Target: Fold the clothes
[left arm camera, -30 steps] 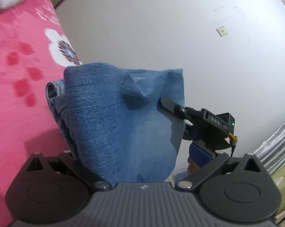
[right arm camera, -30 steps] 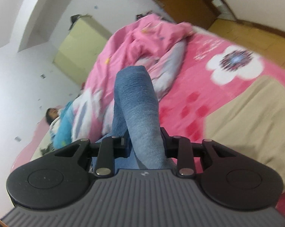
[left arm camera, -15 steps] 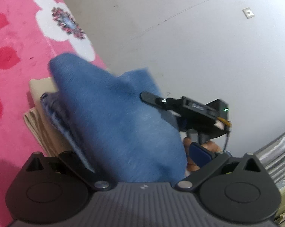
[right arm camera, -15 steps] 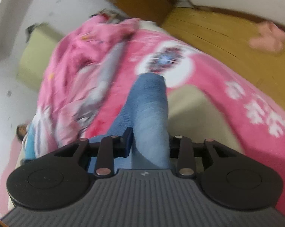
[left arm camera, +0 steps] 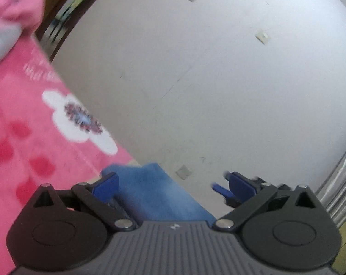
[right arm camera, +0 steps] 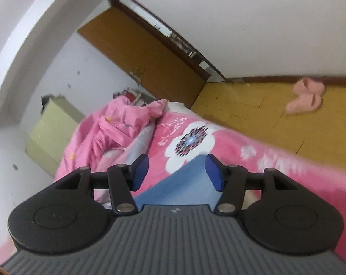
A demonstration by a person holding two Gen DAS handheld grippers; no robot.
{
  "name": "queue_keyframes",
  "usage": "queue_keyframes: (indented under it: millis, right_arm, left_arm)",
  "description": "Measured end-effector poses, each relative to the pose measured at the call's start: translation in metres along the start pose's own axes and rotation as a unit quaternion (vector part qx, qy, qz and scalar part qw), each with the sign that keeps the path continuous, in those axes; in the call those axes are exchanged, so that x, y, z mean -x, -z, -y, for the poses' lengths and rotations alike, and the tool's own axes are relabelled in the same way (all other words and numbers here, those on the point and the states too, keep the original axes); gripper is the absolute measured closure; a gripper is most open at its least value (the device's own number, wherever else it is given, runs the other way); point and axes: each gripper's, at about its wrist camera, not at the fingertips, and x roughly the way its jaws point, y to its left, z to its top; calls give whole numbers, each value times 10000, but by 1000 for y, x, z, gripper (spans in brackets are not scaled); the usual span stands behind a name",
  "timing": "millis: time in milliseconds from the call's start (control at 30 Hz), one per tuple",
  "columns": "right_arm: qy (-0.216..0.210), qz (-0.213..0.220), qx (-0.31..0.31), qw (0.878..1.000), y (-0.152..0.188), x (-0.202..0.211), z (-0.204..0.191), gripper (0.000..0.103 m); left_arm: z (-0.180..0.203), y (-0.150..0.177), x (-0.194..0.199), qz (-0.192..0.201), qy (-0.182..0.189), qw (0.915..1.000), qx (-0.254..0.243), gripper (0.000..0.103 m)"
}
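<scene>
A blue denim garment (left arm camera: 159,194) lies below my left gripper (left arm camera: 173,183), on the pink flowered blanket (left arm camera: 23,126). The left gripper is open, its blue pads (left arm camera: 106,183) spread wide with nothing between them. In the right wrist view the same blue garment (right arm camera: 179,183) lies flat under my right gripper (right arm camera: 177,169), which is open and holds nothing. The tip of the right gripper (left arm camera: 221,189) shows in the left wrist view beside the left gripper's right finger.
A bunched pink quilt (right arm camera: 113,133) lies at the far end of the bed. A wooden door (right arm camera: 145,55) and yellow floor (right arm camera: 264,110) with pink slippers (right arm camera: 305,96) are beyond. A white wall (left arm camera: 218,80) runs along the bed's edge.
Both grippers have opened and let go of the blue garment, which has dropped onto the bed. Both grippers have lifted and tilted up away from it.
</scene>
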Motion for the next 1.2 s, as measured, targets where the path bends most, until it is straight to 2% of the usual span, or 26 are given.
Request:
queue_keyframes:
  millis: [67, 100, 133, 200, 300, 433, 567, 667, 700, 933, 1033, 1167, 1200]
  right_arm:
    - [115, 82, -230, 9996, 16, 14, 1, 42]
    - [235, 78, -299, 9992, 21, 16, 6, 36]
    - [354, 69, -364, 9987, 26, 19, 12, 32]
    - [545, -51, -510, 9972, 34, 19, 24, 31]
    - [413, -398, -840, 9948, 43, 8, 39, 31]
    - [337, -686, -654, 9949, 56, -6, 34, 30]
    - [526, -639, -158, 9964, 62, -4, 19, 33]
    - [613, -589, -95, 9963, 61, -5, 19, 41]
    - [642, -573, -76, 9963, 61, -6, 18, 44]
    - [689, -508, 99, 9963, 54, -5, 19, 56]
    - [696, -468, 209, 9963, 47, -4, 14, 58]
    - [679, -422, 339, 9962, 33, -8, 10, 59]
    - [666, -400, 321, 9965, 30, -8, 10, 59]
  left_arm:
    - [18, 8, -18, -205, -214, 9979, -581, 3]
    - [30, 21, -23, -358, -223, 9940, -1010, 4]
    - [44, 40, -21, -429, -219, 9865, -1564, 5]
    - [69, 76, -17, -554, -232, 9633, -2617, 4]
    - [80, 110, -22, -590, -553, 9263, -3680, 4]
    - [94, 155, -28, -618, -963, 8596, -4979, 5]
    - [97, 169, -28, -561, -1247, 8222, -5525, 15]
    - [95, 176, -38, -516, -1421, 8045, -5743, 31]
    - [96, 175, -39, -508, -1452, 8029, -5759, 38]
    - [110, 178, -42, -527, -1468, 8151, -5579, 64]
    - [120, 172, -30, -581, -1369, 8324, -5339, 69]
    - [131, 168, -29, -699, -1124, 8570, -4980, 71]
    - [134, 170, -31, -697, -1079, 8583, -4968, 74]
